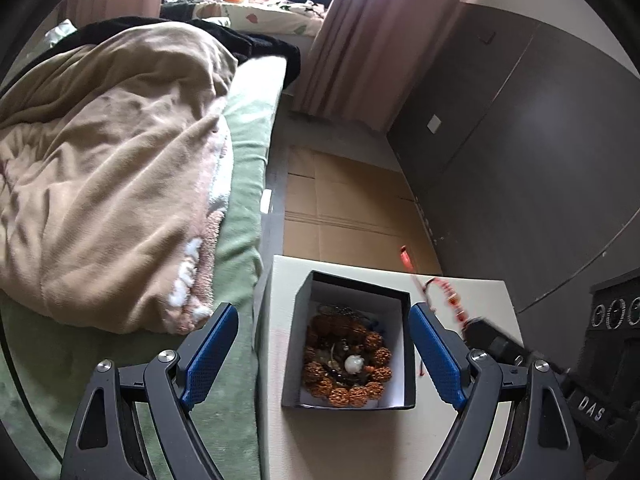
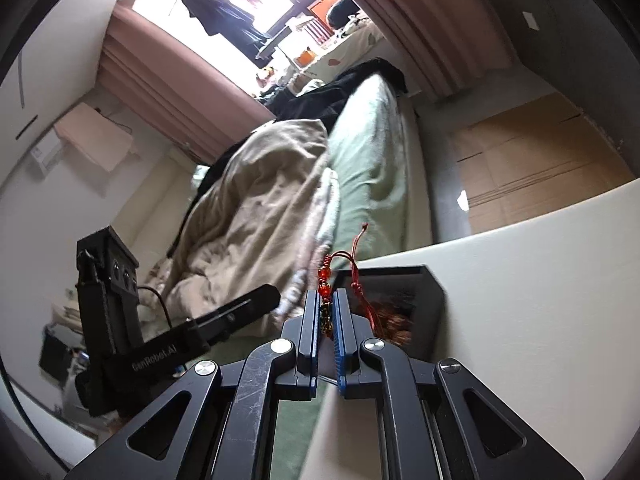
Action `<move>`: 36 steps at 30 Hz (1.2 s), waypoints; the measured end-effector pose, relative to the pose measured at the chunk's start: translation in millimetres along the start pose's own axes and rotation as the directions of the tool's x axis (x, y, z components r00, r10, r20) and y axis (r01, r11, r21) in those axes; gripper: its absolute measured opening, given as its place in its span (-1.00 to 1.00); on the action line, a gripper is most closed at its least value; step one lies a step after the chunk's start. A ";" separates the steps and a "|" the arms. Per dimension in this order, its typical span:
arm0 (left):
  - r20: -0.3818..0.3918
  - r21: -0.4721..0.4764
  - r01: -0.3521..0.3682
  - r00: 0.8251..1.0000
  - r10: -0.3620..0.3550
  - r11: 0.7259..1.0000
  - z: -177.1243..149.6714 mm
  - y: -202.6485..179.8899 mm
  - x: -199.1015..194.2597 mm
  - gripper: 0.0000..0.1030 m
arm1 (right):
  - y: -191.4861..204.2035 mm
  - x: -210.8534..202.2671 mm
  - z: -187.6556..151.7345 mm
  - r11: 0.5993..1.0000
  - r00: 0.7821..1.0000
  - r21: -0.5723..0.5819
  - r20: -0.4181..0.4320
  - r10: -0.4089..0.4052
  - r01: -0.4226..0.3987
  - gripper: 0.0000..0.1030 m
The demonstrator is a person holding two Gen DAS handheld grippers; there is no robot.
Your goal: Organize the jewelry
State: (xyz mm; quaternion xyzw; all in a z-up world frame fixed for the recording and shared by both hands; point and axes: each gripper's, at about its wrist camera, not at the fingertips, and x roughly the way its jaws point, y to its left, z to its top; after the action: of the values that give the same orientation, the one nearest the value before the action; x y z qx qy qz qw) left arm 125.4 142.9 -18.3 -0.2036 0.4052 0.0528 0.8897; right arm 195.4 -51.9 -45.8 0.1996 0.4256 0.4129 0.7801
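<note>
Right wrist view: the right claw (image 2: 327, 308), clenched on the red beaded cord bracelet (image 2: 325, 280), should carry it over the open black cardboard box (image 2: 434, 300) by the white table's (image 2: 540, 300) left edge before letting go, while the left claw (image 1: 322, 354), released and empty, stays clear.

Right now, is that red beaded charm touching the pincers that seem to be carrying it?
Touching. The right wrist view shows the right gripper closed on the red beaded charm: its blue pads clamp the string, with beads and tassel hanging out.

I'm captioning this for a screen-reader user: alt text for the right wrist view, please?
The right gripper is shut on a red beaded cord bracelet, held up beside an open black box on a white table. A bed with a beige blanket lies behind.
</note>
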 end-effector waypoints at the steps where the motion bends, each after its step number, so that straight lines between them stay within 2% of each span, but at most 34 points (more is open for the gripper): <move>1: 0.004 0.003 -0.005 1.000 0.005 1.000 -0.4 0.9 -0.9 0.70 | 0.0 6.0 -1.1 1.000 0.999 0.005 -0.033 0.003 -0.003 -0.65; 2: 0.005 0.006 -0.008 1.000 0.008 1.000 -0.4 0.5 -1.6 0.70 | -0.8 9.6 -2.2 1.000 0.998 0.006 -0.054 -0.009 0.010 -0.16; 3: 0.005 0.011 -0.010 1.000 0.010 1.000 -0.4 0.8 -1.8 0.70 | -2.1 8.8 -2.7 1.000 0.998 0.003 -0.052 -0.019 0.020 0.18; 5: 0.002 0.017 -0.009 1.000 0.009 1.000 -2.3 -0.3 -2.8 0.70 | -6.1 0.9 -3.8 0.999 0.998 0.001 -0.033 -0.044 0.044 0.21; 7: 0.001 0.023 -0.008 1.000 0.008 1.000 -5.6 -2.7 -4.4 0.70 | -13.6 -7.7 -2.8 0.999 0.998 0.012 -0.035 -0.053 0.053 0.39; 8: 0.001 0.027 -0.008 1.000 0.008 1.000 -7.1 -4.0 -5.0 0.70 | -17.4 -12.6 -2.0 0.998 0.998 0.021 -0.026 -0.062 0.062 0.67; 9: 0.002 0.034 -0.010 1.000 0.010 0.999 -8.8 -6.0 -6.4 0.70 | -21.9 -19.7 -1.9 0.997 0.997 0.032 -0.011 -0.075 0.075 0.84; 13: 0.025 0.044 -0.017 1.000 0.016 0.999 -12.6 -16.5 -19.0 0.82 | -32.1 -46.1 -2.1 0.994 0.995 0.049 0.016 -0.103 0.102 0.86; 15: 0.051 0.050 -0.019 0.999 0.016 0.999 -13.4 -22.9 -27.7 0.94 | -33.1 -59.4 -3.1 0.992 0.992 0.041 0.029 -0.124 0.123 1.00; 16: 0.063 0.058 -0.023 0.998 0.019 0.998 -14.8 -28.4 -33.0 1.00 | -33.4 -67.2 -4.3 0.990 0.990 0.035 0.038 -0.135 0.134 1.00; 26: 0.066 0.125 -0.052 0.997 0.044 0.991 -49.6 -62.3 -37.8 0.99 | -40.2 -116.3 -11.5 0.973 0.970 -0.001 0.082 -0.230 0.231 1.00; 28: 0.068 0.138 -0.047 0.997 0.038 0.989 -55.0 -67.2 -35.5 1.00 | -39.7 -122.4 -13.6 0.963 0.960 -0.022 0.089 -0.267 0.270 1.00; 36: 0.079 0.144 -0.046 0.996 0.035 0.988 -67.6 -74.3 -35.5 1.00 | -36.8 -135.4 -23.7 0.934 0.937 -0.091 0.082 -0.340 0.347 1.00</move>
State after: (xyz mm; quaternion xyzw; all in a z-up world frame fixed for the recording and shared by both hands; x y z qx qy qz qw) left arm 73.7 50.3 -8.0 -0.1275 0.3779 0.0488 0.9157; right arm 153.0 -184.3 -15.8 0.0947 0.4062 0.2851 0.8630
